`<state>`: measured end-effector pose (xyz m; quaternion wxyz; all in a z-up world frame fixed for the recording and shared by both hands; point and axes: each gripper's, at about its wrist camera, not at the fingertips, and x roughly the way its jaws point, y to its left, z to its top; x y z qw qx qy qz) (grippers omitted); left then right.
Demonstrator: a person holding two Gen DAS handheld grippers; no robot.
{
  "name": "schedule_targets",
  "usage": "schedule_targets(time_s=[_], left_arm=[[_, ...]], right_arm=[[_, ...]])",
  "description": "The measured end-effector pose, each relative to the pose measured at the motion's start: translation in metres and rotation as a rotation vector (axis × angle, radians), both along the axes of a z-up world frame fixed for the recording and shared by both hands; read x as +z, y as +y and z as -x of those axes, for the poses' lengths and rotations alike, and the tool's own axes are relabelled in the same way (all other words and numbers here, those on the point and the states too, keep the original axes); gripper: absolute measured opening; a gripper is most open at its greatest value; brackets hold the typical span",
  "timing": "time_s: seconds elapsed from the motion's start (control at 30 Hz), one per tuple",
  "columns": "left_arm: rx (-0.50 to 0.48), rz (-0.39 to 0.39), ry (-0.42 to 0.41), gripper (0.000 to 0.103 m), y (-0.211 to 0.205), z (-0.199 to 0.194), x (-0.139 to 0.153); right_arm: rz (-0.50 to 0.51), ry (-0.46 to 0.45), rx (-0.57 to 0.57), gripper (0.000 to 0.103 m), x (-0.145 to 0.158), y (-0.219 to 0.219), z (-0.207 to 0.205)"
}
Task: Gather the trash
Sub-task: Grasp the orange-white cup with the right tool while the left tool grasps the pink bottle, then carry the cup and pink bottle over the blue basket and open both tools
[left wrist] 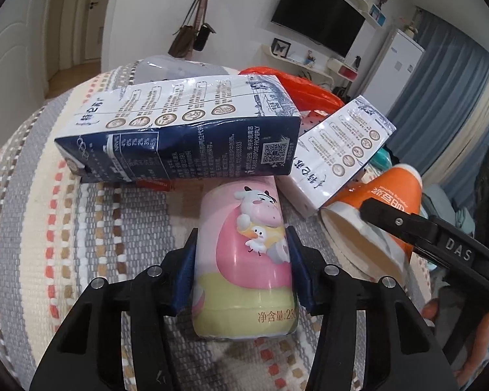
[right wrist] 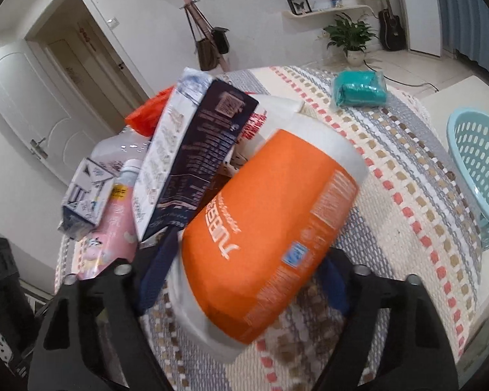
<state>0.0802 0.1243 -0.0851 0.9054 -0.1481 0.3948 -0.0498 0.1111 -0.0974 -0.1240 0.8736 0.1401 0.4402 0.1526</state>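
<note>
While angled downward, left claw (left wrist: 243, 260) grips pink bottle (left wrist: 244, 254), right claw (right wrist: 244, 280) (blurred) straddles orange cup (right wrist: 267, 244).

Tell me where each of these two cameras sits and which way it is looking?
Left wrist view: sits on the left hand-held gripper, looking forward and down along its fingers at a pink bottle between them; the right hand-held gripper enters at the right edge.
Right wrist view: sits on the right hand-held gripper, looking down at an orange paper cup between its fingers; only those fingers show.
Shared: the bottle, the cup, the milk cartons and the striped woven tablecloth.
</note>
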Motion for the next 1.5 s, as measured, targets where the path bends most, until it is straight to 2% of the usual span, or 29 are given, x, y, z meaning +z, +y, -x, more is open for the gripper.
schedule_targets(time_s=[0.03,0.1,0.17,0.23,0.37,0.57,0.7,0.9,1.07,1.13,1.23,1.37,1.47,1.5], left_arm=[[0.004,0.004,-0.004,0.049,0.000,0.003,-0.001],[0.014,0.012,-0.014,0.049,0.000,0.009,0.000],[0.021,0.017,-0.035,0.048,0.000,0.018,0.002],[0.016,0.022,-0.054,0.048,-0.003,0.026,0.005],[-0.009,0.071,-0.095,0.048,-0.004,0.045,0.008],[-0.037,0.083,-0.141,0.048,-0.013,0.075,0.015],[-0.052,0.094,-0.204,0.048,-0.021,0.092,0.025],[-0.058,0.103,-0.229,0.047,-0.030,0.096,0.038],[-0.122,0.036,-0.120,0.047,-0.048,0.086,0.029],[-0.142,0.013,-0.056,0.043,-0.054,0.084,0.017],[-0.167,-0.007,-0.007,0.046,-0.063,0.077,0.008],[-0.190,-0.033,0.025,0.062,-0.074,0.061,0.006],[-0.185,-0.032,0.074,0.057,-0.075,0.040,-0.001],[-0.177,-0.035,0.084,0.046,-0.074,0.036,-0.004]], right_arm=[[0.003,-0.009,0.008,0.066,0.003,0.001,0.003],[0.017,-0.029,0.022,0.052,0.008,0.002,0.010],[0.031,-0.053,0.025,0.043,0.013,0.002,0.014],[0.048,-0.082,0.029,0.038,0.018,0.000,0.019],[0.054,-0.112,0.035,0.037,0.026,-0.005,0.022],[0.095,-0.191,0.035,0.036,0.040,-0.019,0.037],[0.087,-0.219,0.019,0.036,0.047,-0.034,0.040],[0.073,-0.241,0.003,0.036,0.055,-0.050,0.041],[0.091,-0.222,0.012,0.036,0.050,-0.058,0.038],[0.104,-0.213,0.014,0.036,0.045,-0.060,0.036],[0.110,-0.194,0.022,0.036,0.037,-0.060,0.035],[0.116,-0.194,0.024,0.036,0.035,-0.063,0.036],[0.121,-0.202,0.020,0.036,0.036,-0.066,0.039],[0.125,-0.206,0.017,0.036,0.037,-0.066,0.039]])
